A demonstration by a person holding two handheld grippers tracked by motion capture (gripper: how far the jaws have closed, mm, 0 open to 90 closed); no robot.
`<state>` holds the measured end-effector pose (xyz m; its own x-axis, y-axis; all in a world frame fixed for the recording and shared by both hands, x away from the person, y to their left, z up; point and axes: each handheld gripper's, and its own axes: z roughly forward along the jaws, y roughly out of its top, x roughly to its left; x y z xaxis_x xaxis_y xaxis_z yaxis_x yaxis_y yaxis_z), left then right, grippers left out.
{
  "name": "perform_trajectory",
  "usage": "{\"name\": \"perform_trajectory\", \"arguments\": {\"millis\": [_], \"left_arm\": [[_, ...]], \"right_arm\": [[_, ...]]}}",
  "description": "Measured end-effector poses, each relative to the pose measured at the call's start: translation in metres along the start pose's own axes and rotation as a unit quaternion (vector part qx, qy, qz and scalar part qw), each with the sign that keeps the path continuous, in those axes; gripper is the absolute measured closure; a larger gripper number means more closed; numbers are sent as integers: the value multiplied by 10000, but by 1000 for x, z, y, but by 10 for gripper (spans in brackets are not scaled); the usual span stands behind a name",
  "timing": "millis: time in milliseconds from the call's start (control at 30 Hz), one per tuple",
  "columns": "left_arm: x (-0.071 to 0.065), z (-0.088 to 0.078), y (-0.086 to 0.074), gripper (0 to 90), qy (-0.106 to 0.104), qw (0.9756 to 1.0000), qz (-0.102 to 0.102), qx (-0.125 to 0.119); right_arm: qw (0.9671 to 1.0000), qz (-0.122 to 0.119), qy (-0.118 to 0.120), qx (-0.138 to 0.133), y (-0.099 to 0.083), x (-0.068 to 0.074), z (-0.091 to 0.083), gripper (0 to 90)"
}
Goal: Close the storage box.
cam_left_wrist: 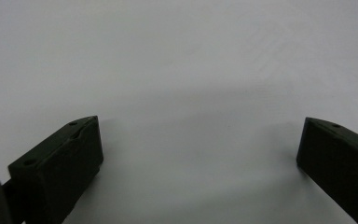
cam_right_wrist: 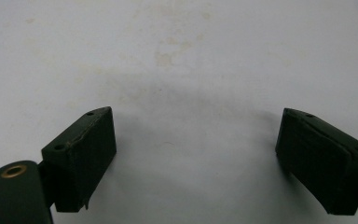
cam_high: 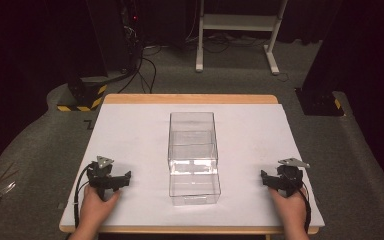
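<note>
Claws rest wide open and empty on the white desk (cam_high: 130,130): left claw (cam_high: 122,179) and right claw (cam_high: 266,178) flank the clear plastic box (cam_high: 192,157). It stands between them, well apart from each, probably so both can close in evenly.

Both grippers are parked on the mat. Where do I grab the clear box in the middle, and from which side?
Probably by its long side walls, one gripper from each side. The clear box lies lengthwise down the white mat, between the left gripper and the right gripper, both open. It looks wider than either jaw gap, so pinch each side wall's top edge; whether the top is open isn't clear.
</note>
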<state>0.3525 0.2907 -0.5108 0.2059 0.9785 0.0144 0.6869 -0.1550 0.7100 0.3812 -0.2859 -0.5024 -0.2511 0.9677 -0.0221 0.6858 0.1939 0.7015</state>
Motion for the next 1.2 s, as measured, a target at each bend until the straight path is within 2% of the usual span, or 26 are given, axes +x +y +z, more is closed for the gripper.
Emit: {"name": "perform_trajectory", "arguments": {"millis": [400, 500, 700, 767, 967, 1200], "left_arm": [[0, 0, 0, 5, -11, 10000, -14, 10], [0, 0, 0, 5, -10, 10000, -18, 7], [0, 0, 0, 4, -19, 10000, -23, 10], [0, 0, 0, 4, -18, 10000, -22, 11], [0, 0, 0, 3, -20, 10000, -18, 16], [0, 0, 0, 4, -18, 10000, -20, 21]], "right_arm": [[10000, 5, 17, 9, 0, 0, -1, 124], [10000, -63, 43, -12, -2, -1, -4, 131], [9996, -101, 81, -234, -4, -2, -12, 128], [9994, -69, 158, -316, -4, -2, -16, 128], [9984, -258, 223, -452, -4, 5, -25, 127], [9958, -420, 418, -696, -2, 21, -39, 126]]}}
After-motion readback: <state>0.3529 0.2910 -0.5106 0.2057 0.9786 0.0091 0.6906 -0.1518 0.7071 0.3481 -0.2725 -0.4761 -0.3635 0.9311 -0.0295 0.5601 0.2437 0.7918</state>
